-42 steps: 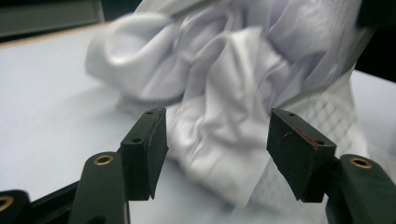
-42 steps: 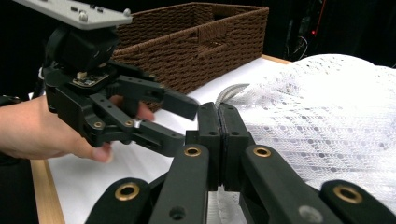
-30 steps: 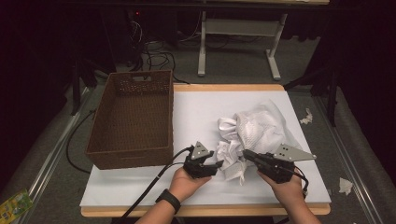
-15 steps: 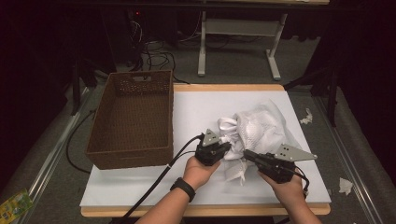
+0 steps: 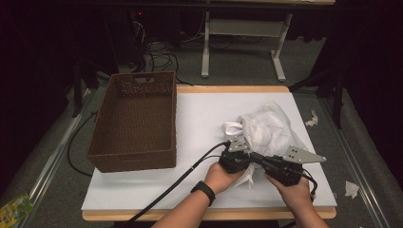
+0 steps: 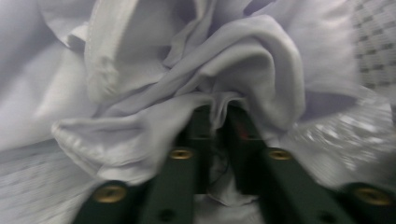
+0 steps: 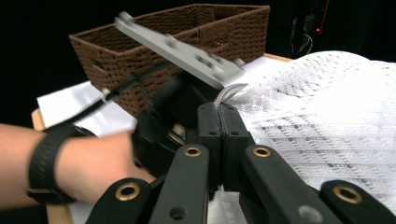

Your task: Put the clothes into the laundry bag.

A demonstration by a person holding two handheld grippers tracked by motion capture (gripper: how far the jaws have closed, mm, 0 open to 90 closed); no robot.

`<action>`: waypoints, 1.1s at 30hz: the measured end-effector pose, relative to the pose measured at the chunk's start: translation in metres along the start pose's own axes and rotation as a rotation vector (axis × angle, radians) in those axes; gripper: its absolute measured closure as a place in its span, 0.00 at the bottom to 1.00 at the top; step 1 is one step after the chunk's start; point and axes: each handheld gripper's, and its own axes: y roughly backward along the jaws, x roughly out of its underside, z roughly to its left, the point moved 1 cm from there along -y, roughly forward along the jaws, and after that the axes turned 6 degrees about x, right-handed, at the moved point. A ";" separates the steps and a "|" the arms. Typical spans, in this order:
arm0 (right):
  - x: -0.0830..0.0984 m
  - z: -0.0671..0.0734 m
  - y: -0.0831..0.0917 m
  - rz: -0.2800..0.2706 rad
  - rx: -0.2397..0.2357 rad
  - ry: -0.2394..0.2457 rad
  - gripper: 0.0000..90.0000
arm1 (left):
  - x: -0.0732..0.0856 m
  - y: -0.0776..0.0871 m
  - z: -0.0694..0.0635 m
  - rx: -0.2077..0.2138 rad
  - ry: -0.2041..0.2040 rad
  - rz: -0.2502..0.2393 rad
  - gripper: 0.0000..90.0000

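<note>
White mesh laundry bag (image 5: 266,130) is lying on the desk (image 5: 142,190) right of the wicker basket (image 5: 135,121). Left hand-held gripper (image 5: 236,153), moved in from the near edge, is pinching a cloth fold (image 6: 219,105), jaws just reopening slightly. Right hand-held gripper (image 5: 256,159) is clamping the bag's edge (image 7: 223,100), jaws fully closed. Both grips are now set for lifting.

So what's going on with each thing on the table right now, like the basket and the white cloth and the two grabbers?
Wicker basket: upright, empty, at the table's left.
White mesh garment: crumpled in a heap, outside the basket, pinched by both grippers.
Left gripper: jaws have just been opening slightly, a fold of cloth between them.
Right gripper: shut on the garment's edge.
White table cover: lying flat.
</note>
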 end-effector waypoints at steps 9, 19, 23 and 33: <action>0.000 0.002 -0.003 0.010 0.008 0.017 1.00 | 0.014 0.074 0.004 -0.035 -0.051 -0.068 0.43; 0.000 0.004 -0.004 0.016 0.017 0.030 1.00 | 0.020 0.051 0.049 -0.327 0.023 0.035 0.64; 0.000 0.003 -0.004 0.015 0.011 0.023 1.00 | 0.007 0.020 0.058 -0.317 0.042 0.081 0.54; 0.001 0.001 -0.002 0.011 0.010 0.030 1.00 | -0.001 -0.003 0.054 -0.363 -0.035 0.201 1.00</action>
